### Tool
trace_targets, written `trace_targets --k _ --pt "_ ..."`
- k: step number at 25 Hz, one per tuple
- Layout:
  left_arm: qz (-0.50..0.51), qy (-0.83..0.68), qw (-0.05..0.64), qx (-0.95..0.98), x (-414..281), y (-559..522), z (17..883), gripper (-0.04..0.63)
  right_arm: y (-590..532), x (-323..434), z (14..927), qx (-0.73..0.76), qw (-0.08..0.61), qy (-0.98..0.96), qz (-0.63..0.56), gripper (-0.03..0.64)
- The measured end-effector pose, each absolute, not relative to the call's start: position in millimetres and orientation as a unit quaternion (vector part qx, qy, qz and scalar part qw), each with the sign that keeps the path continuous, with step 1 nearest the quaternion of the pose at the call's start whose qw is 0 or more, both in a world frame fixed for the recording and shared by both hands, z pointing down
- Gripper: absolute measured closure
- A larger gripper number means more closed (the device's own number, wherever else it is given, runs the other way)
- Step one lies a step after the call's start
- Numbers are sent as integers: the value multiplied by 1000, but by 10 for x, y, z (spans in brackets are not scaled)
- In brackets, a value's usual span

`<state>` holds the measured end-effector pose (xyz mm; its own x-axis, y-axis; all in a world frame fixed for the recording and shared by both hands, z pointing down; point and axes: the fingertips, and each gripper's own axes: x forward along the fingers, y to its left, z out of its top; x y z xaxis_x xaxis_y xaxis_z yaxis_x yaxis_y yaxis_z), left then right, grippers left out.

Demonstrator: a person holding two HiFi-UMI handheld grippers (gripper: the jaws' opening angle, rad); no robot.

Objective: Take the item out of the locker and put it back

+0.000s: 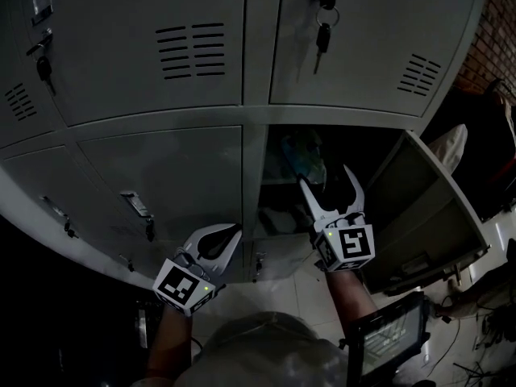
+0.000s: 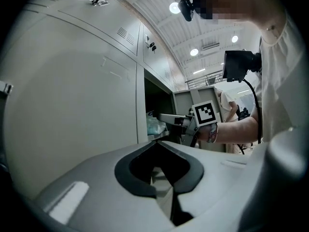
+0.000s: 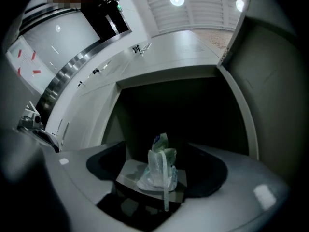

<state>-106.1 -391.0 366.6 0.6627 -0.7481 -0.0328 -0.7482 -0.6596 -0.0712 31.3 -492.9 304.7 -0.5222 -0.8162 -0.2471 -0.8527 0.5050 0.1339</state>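
Observation:
The item is a pale, crumpled plastic bag (image 3: 158, 170) standing on a shelf (image 3: 126, 172) inside the open locker compartment (image 1: 322, 147). From the head view the bag (image 1: 297, 153) shows only dimly in the dark opening. My right gripper (image 1: 326, 176) is at the mouth of that compartment with its jaws spread. The bag lies ahead between them, and neither pad touches it. My left gripper (image 1: 230, 234) hangs lower, in front of the closed door (image 1: 173, 176) to the left, with its jaws together and nothing in them. In the left gripper view the right gripper (image 2: 166, 119) reaches into the opening.
The compartment's grey door (image 1: 435, 216) swings out to the right. A key (image 1: 321, 35) hangs in the lock of the upper door. A dark screen device (image 1: 391, 341) sits low right, near cables on the floor. A brick wall (image 1: 496, 47) rises at the far right.

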Motion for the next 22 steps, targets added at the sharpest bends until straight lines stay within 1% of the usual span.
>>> trace_targets --k 1,2,3,5,7,8,11,18,22 --pt "1 409 42 -912 -1079 -3885 3644 591 -4854 311 3007 -478 78 865 127 300" --pt "1 407 43 -913 -1103 -3851 3619 591 -4767 320 2977 -477 76 865 135 368" --pt "0 405 45 -913 -1135 -3813 3593 591 -4675 341 2961 -479 72 864 141 450" --pt "3 409 49 -911 -1226 -3736 3545 591 -4487 381 2961 -485 65 860 143 487" --pt "4 415 49 -908 -1314 -3625 3536 591 -4269 377 3026 -483 60 864 133 591" --pt "3 418 49 -907 -1348 -3550 3548 591 -4139 358 3091 -476 53 868 128 617" --pt "-3 423 47 -905 -1399 -3292 3633 591 -3725 319 3335 -459 30 880 118 617" --pt "0 448 33 -893 -1351 -2610 3814 591 -2865 358 3798 -441 19 894 77 617" --pt "7 480 21 -877 -1280 -2162 3848 591 -2399 383 3906 -420 16 904 70 617"
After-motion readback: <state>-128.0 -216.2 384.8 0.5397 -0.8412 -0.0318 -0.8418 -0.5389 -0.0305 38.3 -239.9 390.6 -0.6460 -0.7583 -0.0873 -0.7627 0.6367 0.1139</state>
